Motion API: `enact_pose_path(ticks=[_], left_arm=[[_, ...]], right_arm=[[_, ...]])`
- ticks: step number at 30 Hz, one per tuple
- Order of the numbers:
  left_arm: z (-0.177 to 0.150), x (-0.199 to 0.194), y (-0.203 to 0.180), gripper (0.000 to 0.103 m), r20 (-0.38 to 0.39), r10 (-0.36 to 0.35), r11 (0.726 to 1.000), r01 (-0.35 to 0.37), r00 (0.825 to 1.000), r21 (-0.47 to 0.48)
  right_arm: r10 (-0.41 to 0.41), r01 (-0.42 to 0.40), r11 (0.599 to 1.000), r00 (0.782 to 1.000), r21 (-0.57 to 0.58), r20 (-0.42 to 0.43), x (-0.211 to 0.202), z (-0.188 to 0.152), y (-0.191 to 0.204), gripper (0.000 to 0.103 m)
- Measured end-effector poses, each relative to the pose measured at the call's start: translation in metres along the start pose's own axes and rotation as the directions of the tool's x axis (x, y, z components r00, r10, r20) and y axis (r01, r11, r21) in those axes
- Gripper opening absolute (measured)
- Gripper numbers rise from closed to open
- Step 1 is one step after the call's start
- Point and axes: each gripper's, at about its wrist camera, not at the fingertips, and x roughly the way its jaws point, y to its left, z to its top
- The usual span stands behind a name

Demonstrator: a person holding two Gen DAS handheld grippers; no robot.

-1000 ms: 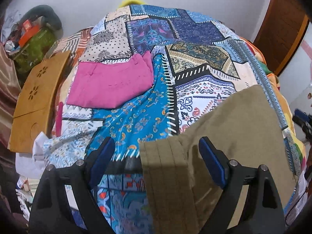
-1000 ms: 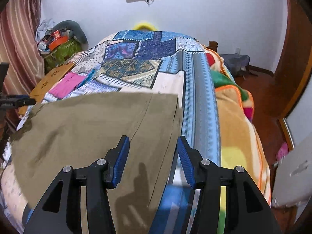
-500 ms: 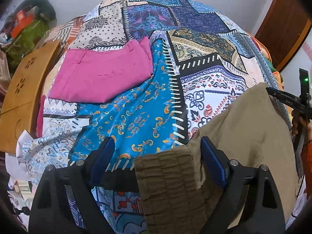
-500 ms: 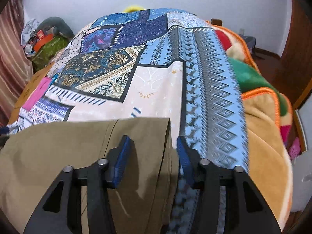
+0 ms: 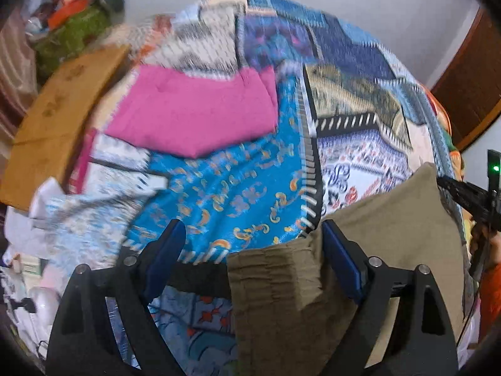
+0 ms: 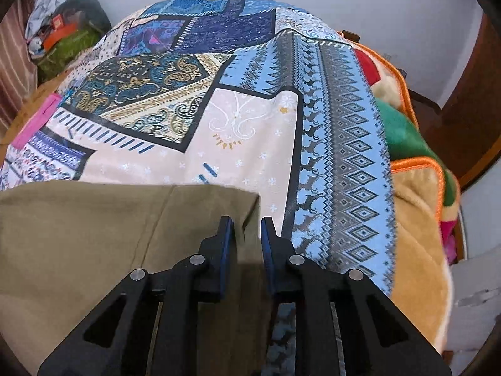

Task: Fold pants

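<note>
Olive-brown pants (image 5: pixel 385 235) lie across the near edge of a patchwork bedspread (image 5: pixel 244 194). In the left wrist view their ribbed waistband corner (image 5: pixel 272 269) is bunched between my left gripper's (image 5: pixel 253 247) wide-open blue fingers. In the right wrist view the pants (image 6: pixel 94 228) spread to the left, and my right gripper (image 6: pixel 246 228) has closed narrowly on their right hem corner (image 6: pixel 247 200). The right gripper also shows in the left wrist view (image 5: pixel 469 197) at the pants' far edge.
Folded pink pants (image 5: pixel 194 112) lie further back on the bed. A wooden board (image 5: pixel 53 119) and a pile of clutter (image 5: pixel 72 22) stand to the left. Orange and green blankets (image 6: pixel 416 156) hang off the right side. A wooden door (image 5: pixel 469 94) is at the right.
My right gripper's fingers have closed from open onto the pants' hem corner. The left gripper stays open, shifted slightly, and the waistband has bunched up more between its fingers.
</note>
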Motion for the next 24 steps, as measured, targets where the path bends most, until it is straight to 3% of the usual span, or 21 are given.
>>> enact_pose_path(ticks=[2,4,11,15,19,21,24], left_arm=[[0.002,-0.018,-0.005,0.088,0.055,0.045,0.999,-0.047,0.997,0.026],[0.005,-0.029,-0.012,0.088,0.076,0.050,0.996,-0.055,0.996,0.065],[-0.002,-0.042,-0.058,0.088,0.056,-0.078,0.984,0.068,0.995,0.163],[-0.016,-0.021,-0.091,0.088,-0.015,-0.094,0.964,0.094,0.995,0.250],[-0.032,0.005,-0.104,0.088,-0.090,-0.057,0.950,0.082,0.994,0.300],[-0.040,0.003,-0.106,0.088,-0.078,-0.046,0.940,0.070,0.996,0.335],[-0.050,-0.005,-0.103,0.089,-0.070,-0.049,0.933,0.071,0.996,0.354]], right_arm=[[0.010,-0.010,1.000,1.000,0.004,0.005,-0.013,0.004,0.003,0.017],[0.071,-0.071,0.997,0.997,0.015,0.039,-0.034,0.004,0.009,0.023],[0.246,-0.242,0.969,0.960,-0.048,0.129,-0.088,0.002,0.059,0.070],[0.333,-0.328,0.942,0.939,-0.067,0.082,-0.083,-0.001,0.092,0.072],[0.325,-0.326,0.942,0.945,-0.083,-0.020,-0.057,-0.016,0.115,0.072],[0.327,-0.335,0.937,0.941,-0.100,-0.092,-0.045,-0.030,0.122,0.073],[0.325,-0.332,0.934,0.943,-0.130,-0.072,-0.057,-0.047,0.118,0.075]])
